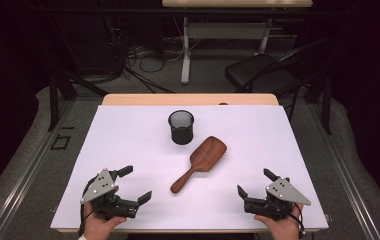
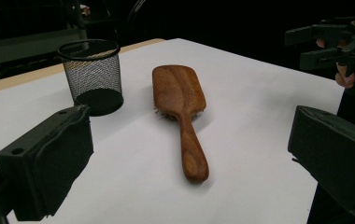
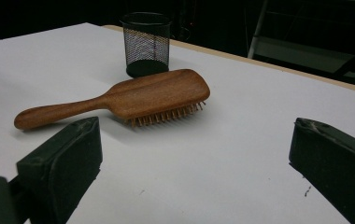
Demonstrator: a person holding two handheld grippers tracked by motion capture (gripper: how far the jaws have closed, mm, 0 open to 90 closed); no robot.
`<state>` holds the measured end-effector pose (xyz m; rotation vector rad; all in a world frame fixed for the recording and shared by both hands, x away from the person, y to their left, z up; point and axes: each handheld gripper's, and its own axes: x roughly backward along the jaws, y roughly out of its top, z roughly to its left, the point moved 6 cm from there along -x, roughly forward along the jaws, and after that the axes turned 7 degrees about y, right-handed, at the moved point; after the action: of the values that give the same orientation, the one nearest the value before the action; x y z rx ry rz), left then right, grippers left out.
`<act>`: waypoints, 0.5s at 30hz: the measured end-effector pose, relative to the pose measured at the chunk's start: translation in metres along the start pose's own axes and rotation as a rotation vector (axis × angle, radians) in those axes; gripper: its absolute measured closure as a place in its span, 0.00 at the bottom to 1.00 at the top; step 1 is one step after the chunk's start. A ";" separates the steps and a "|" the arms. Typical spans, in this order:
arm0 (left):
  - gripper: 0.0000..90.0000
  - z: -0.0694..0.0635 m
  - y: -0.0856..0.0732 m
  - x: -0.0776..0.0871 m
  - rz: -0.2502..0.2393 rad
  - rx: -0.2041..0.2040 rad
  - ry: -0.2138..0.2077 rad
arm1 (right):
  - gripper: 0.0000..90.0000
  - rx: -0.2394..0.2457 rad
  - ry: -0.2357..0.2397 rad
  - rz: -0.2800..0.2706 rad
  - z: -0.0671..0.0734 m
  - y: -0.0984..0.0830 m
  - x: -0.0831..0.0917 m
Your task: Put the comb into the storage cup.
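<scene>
Two grippers, my left gripper (image 1: 132, 184) and right gripper (image 1: 254, 183), rest spread wide and empty at the near table edge, flanking the brown wooden paddle hairbrush (image 1: 200, 156) (bristles down, handle toward me), just beside the black mesh cup (image 1: 181, 127), ready to approach.

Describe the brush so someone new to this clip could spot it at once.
On the white table, just in front of the black mesh cup, lies a wooden hairbrush, bristles down. It is the one brown thing there, handle angled toward the left gripper.

High view looks down; gripper views share the hairbrush (image 2: 180, 116)
</scene>
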<state>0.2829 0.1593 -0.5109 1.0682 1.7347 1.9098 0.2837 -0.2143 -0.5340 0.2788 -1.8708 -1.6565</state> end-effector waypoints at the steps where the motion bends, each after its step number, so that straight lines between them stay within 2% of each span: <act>1: 0.00 -0.001 -0.001 -0.001 0.010 0.001 -0.003 | 0.03 -0.002 -0.005 -0.001 -0.002 0.000 -0.001; 7: 0.00 -0.002 -0.001 -0.002 0.019 0.007 -0.006 | 0.03 -0.017 -0.009 0.006 -0.005 -0.002 -0.001; 10: 0.00 -0.001 0.000 -0.002 0.012 0.025 -0.007 | 0.03 -0.020 -0.014 0.013 -0.005 -0.002 -0.002; 13: 0.00 -0.001 0.000 -0.003 0.016 0.044 -0.024 | 0.03 -0.026 -0.020 0.020 -0.005 -0.004 -0.003; 15: 0.00 -0.001 -0.001 -0.004 0.029 0.047 -0.017 | 0.03 -0.024 -0.020 0.021 -0.005 -0.004 -0.003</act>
<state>0.2845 0.1564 -0.5131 1.1291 1.7724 1.8799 0.2878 -0.2178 -0.5387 0.2320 -1.8612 -1.6721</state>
